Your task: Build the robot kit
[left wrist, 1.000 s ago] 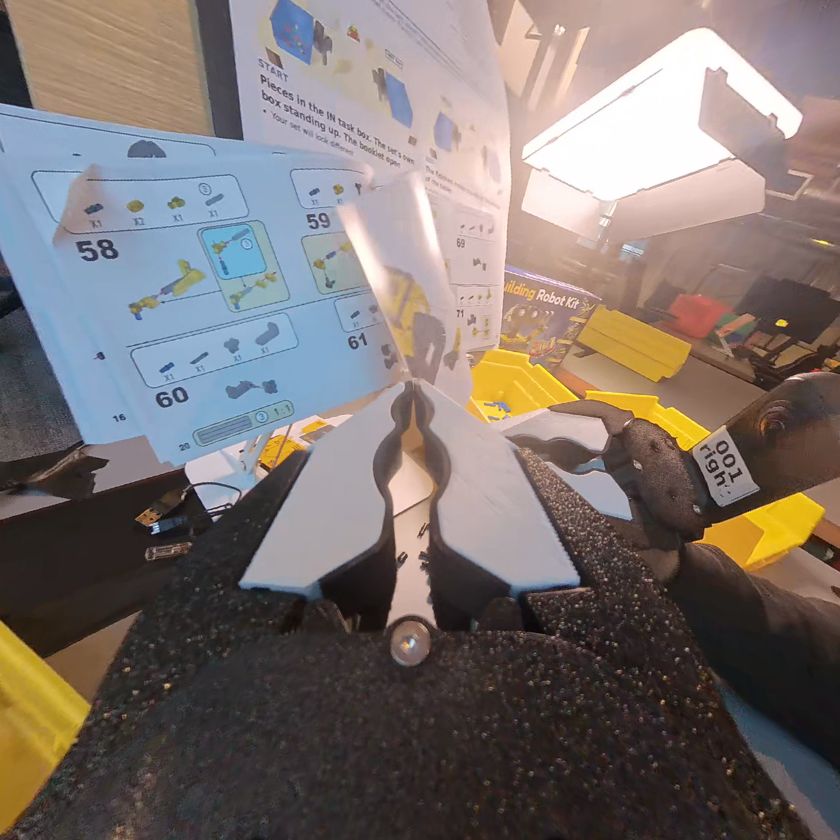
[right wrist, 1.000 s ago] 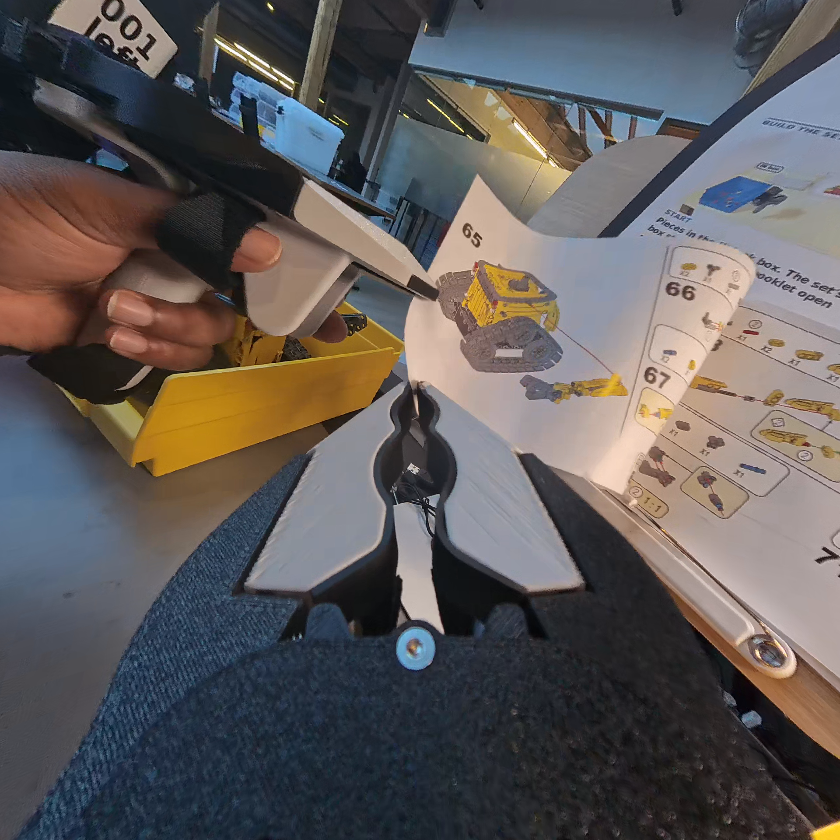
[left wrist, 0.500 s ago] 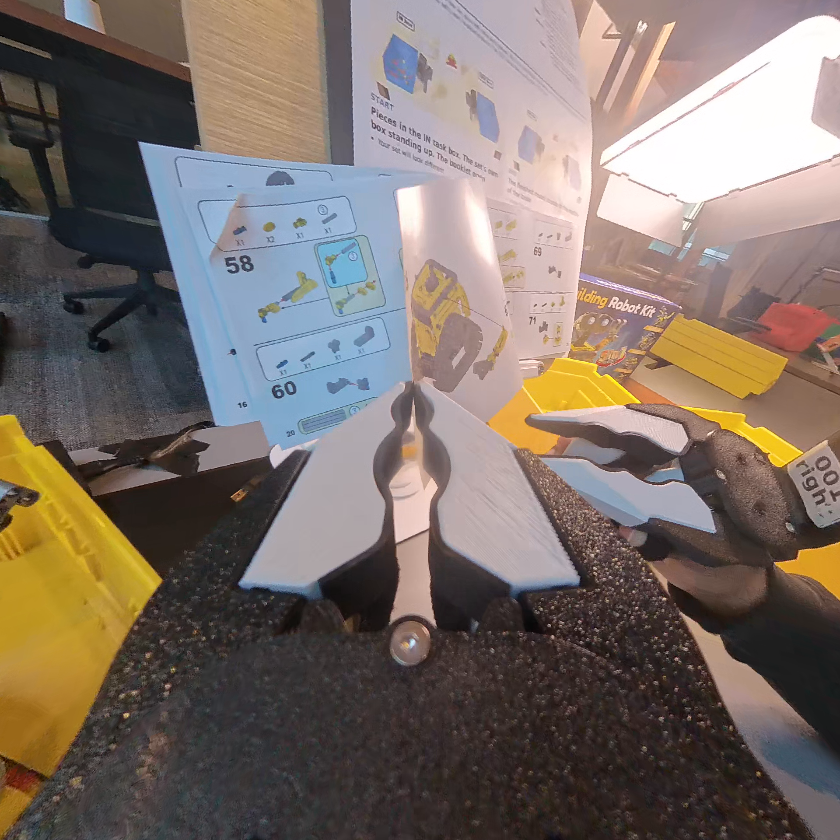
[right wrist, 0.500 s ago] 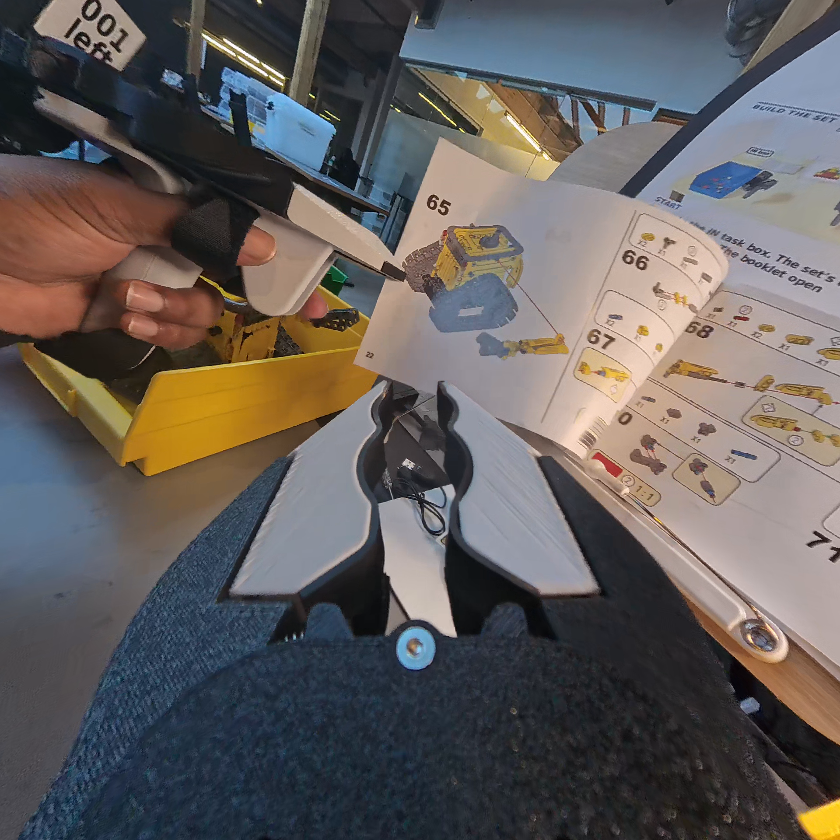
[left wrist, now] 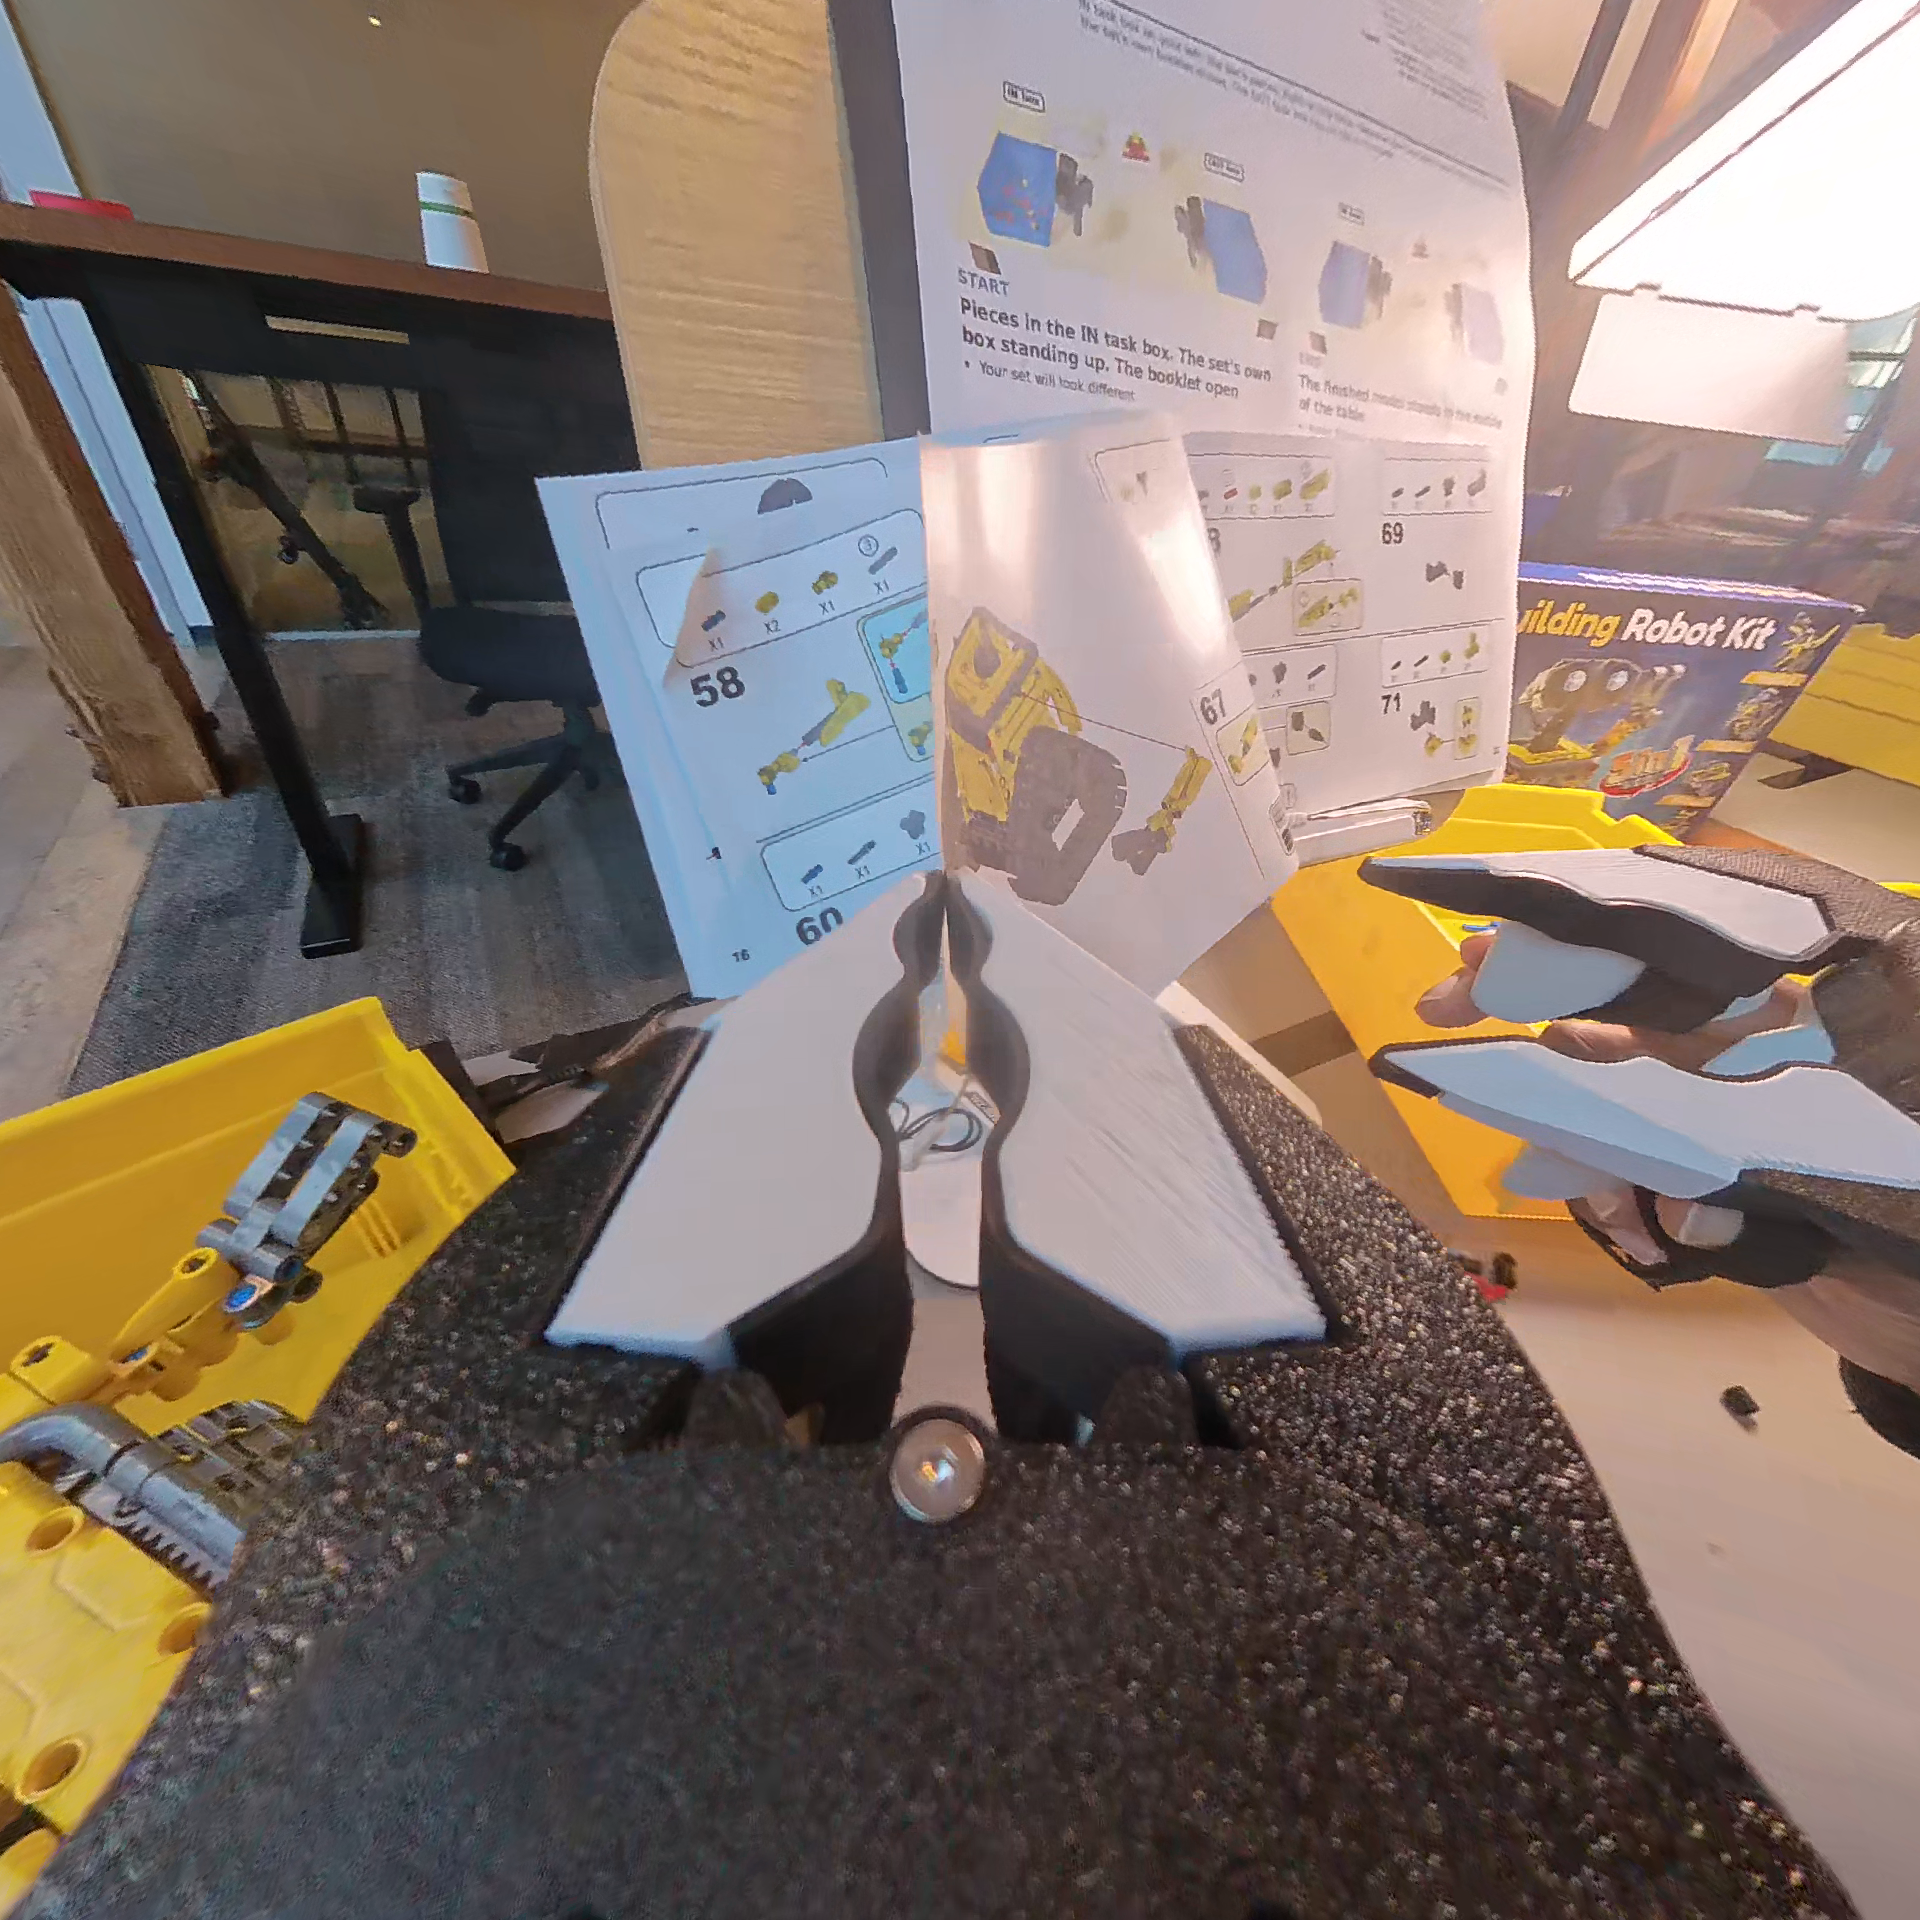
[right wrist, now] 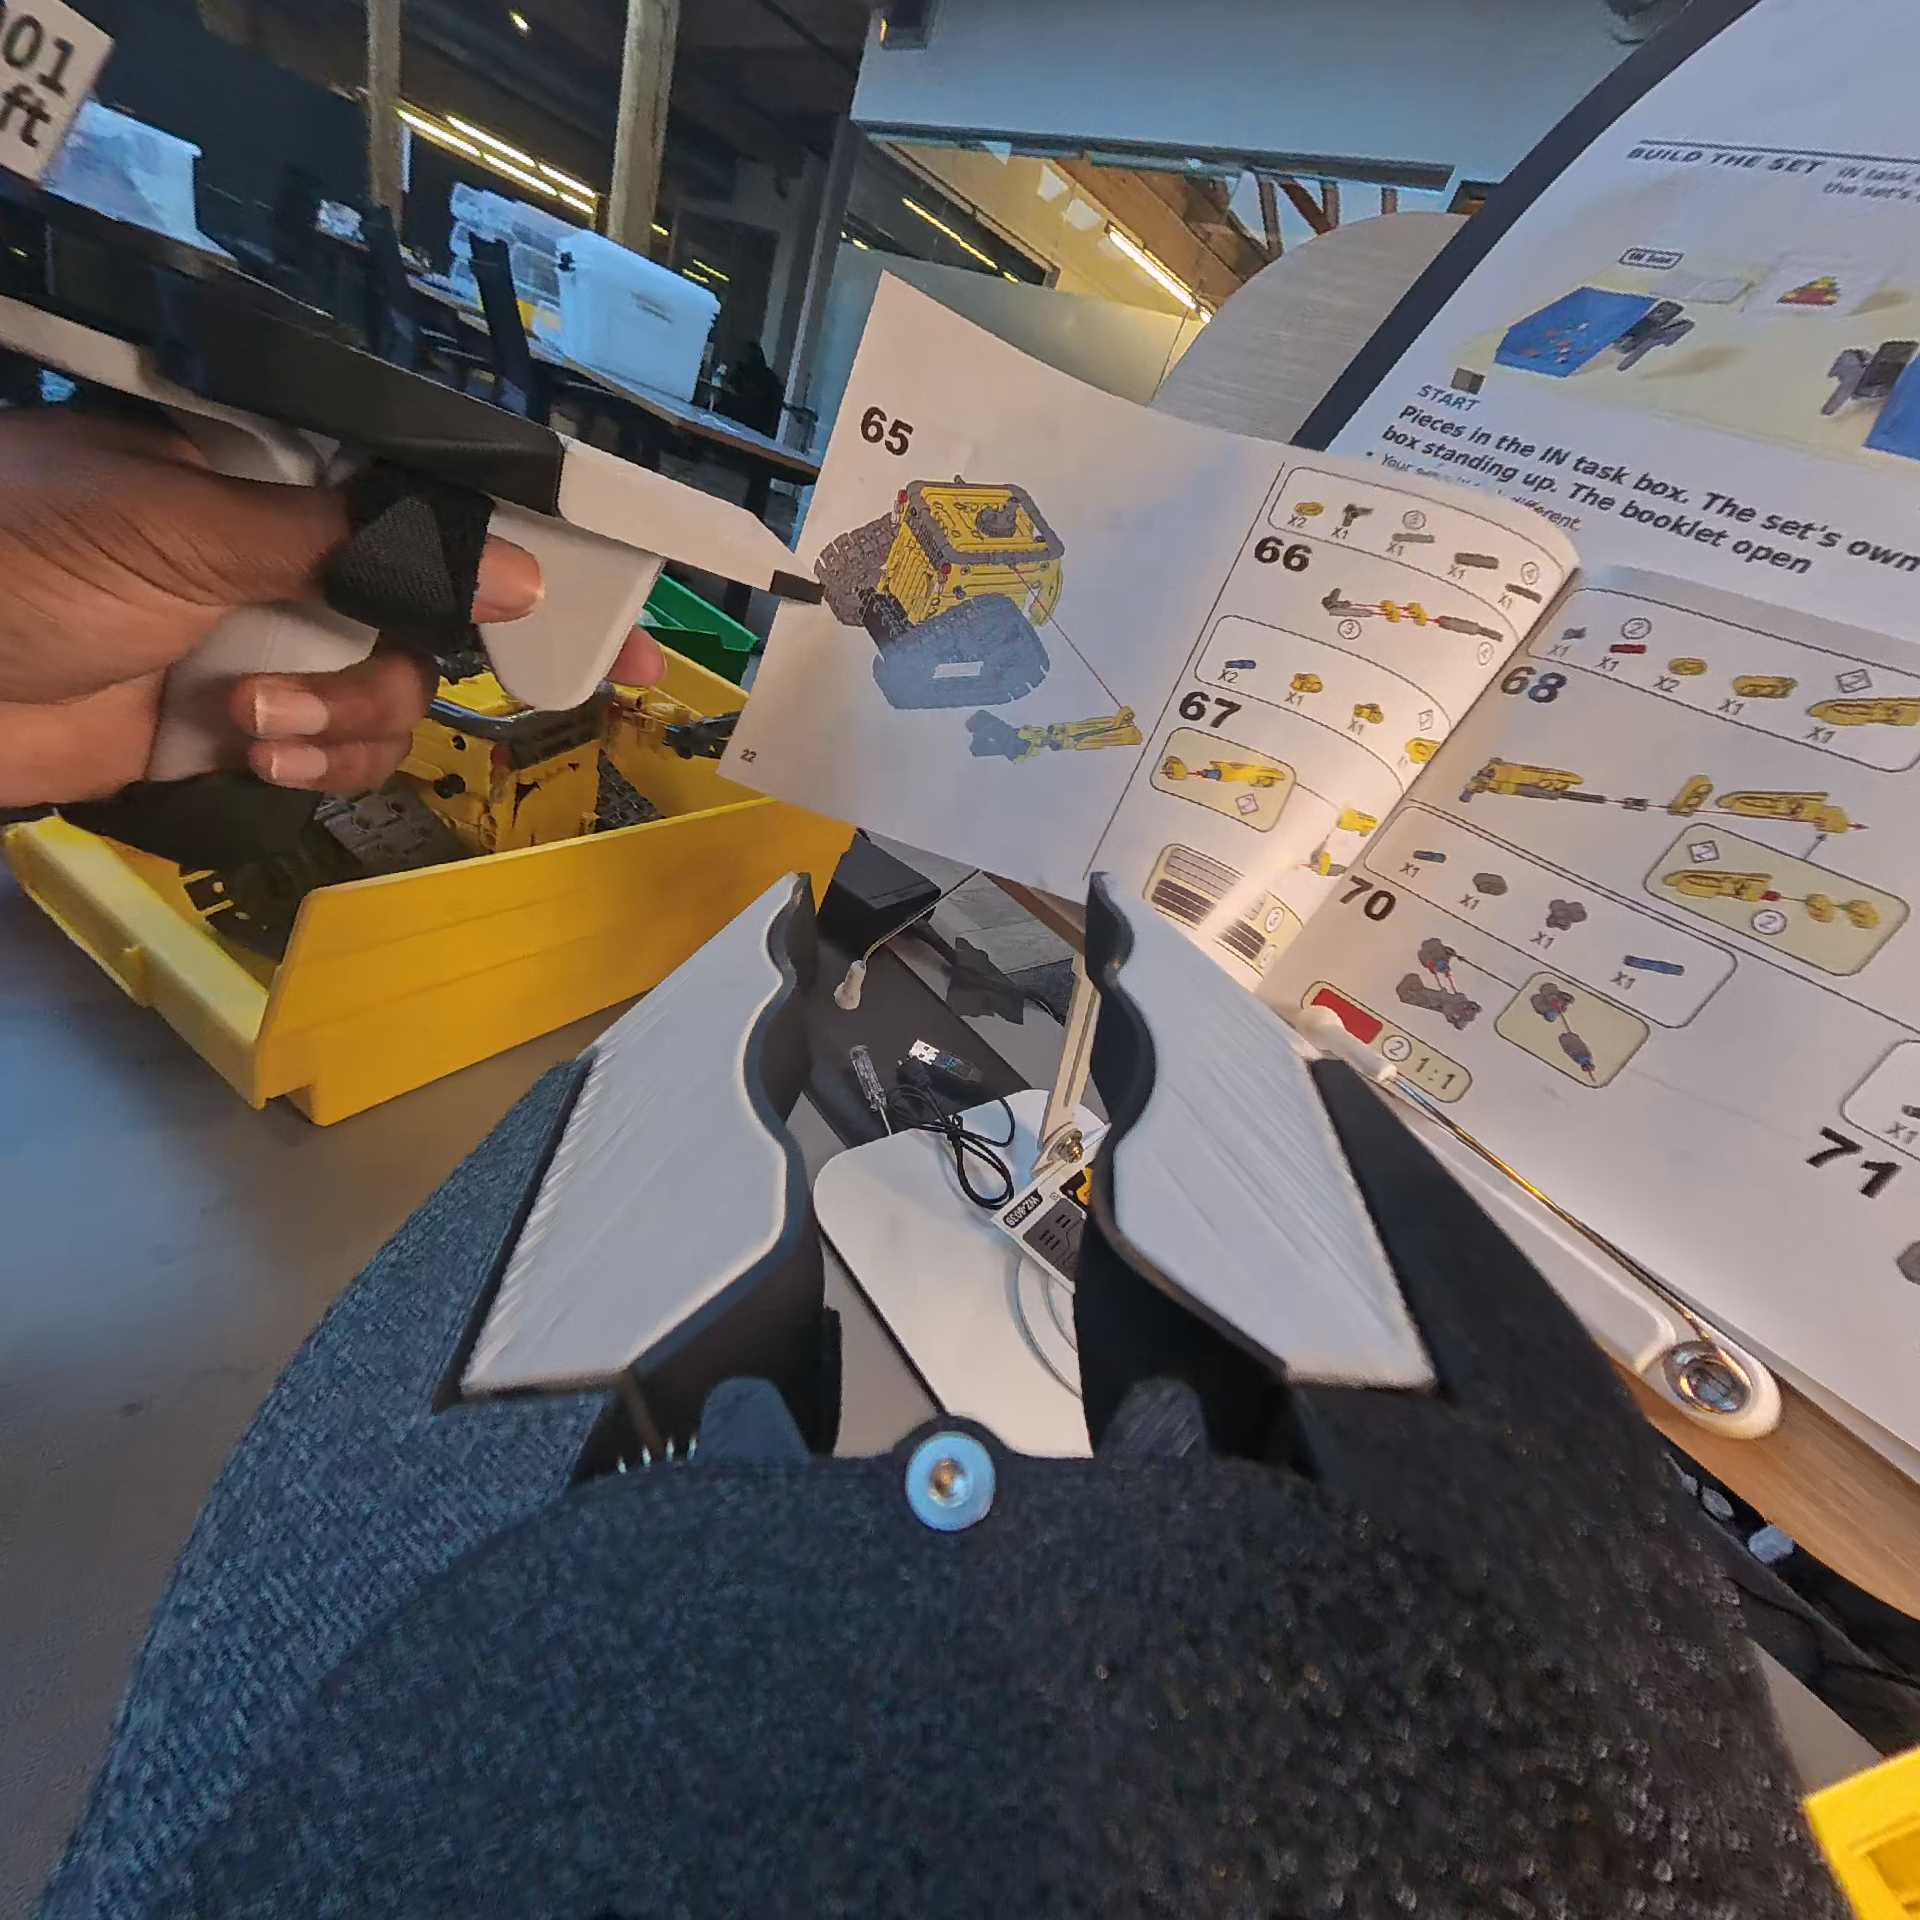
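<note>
The left gripper [left wrist: 943,891] pinches a booklet page [left wrist: 1081,707]; the right gripper [right wrist: 948,904] gapes above the grey table [right wrist: 156,1195], beside a yellow bin [right wrist: 447,966].

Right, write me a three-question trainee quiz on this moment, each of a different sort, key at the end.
1. True or false: the left gripper is shut on a booklet page.
2. Multiple choice: the right gripper has its jaws A) shut on the page, B) open and holding nothing, C) shut on a cable.
3. Short answer: what lies in the yellow bin below the left gripper, as the right wrist view shows it?

Key
1. True: its jaws are closed on the page's outer edge.
2. B.
3. A partly built yellow and grey model.
</note>
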Available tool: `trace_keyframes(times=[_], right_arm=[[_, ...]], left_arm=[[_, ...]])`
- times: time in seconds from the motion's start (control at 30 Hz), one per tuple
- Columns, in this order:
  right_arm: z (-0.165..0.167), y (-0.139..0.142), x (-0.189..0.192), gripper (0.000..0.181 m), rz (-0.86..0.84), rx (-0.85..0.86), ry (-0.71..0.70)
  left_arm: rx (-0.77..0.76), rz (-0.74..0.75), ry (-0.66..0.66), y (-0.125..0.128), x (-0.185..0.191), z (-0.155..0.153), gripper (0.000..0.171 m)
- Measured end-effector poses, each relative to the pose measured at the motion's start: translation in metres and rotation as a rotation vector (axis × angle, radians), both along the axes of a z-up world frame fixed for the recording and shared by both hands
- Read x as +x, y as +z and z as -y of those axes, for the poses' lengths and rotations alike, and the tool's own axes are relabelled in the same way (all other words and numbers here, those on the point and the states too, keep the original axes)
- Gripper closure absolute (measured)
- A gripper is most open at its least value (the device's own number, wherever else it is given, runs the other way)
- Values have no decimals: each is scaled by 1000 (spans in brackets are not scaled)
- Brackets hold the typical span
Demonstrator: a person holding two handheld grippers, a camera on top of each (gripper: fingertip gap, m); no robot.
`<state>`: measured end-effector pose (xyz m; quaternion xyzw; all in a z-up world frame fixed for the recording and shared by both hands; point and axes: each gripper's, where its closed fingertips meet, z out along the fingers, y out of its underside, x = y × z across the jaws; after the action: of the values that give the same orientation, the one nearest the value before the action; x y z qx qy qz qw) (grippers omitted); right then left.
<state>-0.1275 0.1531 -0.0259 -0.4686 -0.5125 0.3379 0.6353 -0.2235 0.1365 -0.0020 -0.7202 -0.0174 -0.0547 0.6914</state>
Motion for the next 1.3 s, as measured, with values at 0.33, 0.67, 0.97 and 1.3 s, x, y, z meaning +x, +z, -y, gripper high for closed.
trace_keyframes(times=[0.33, 0.67, 0.97, 1.3], right_arm=[[-7, 0, 2, 127, -5, -24, -17], [-52, 12, 24, 124, -18, -54, -175], [-187, 50, 100, 112, 105, 114, -661], [-184, 25, 119, 116, 31, -37, -719]], left_arm=[[16, -163, 105, 4, -14, 2, 171], [12, -242, 144, 4, -24, -4, 171], [-26, -323, 184, 2, -47, -27, 171], [-64, -569, 252, 15, -60, -59, 171]])
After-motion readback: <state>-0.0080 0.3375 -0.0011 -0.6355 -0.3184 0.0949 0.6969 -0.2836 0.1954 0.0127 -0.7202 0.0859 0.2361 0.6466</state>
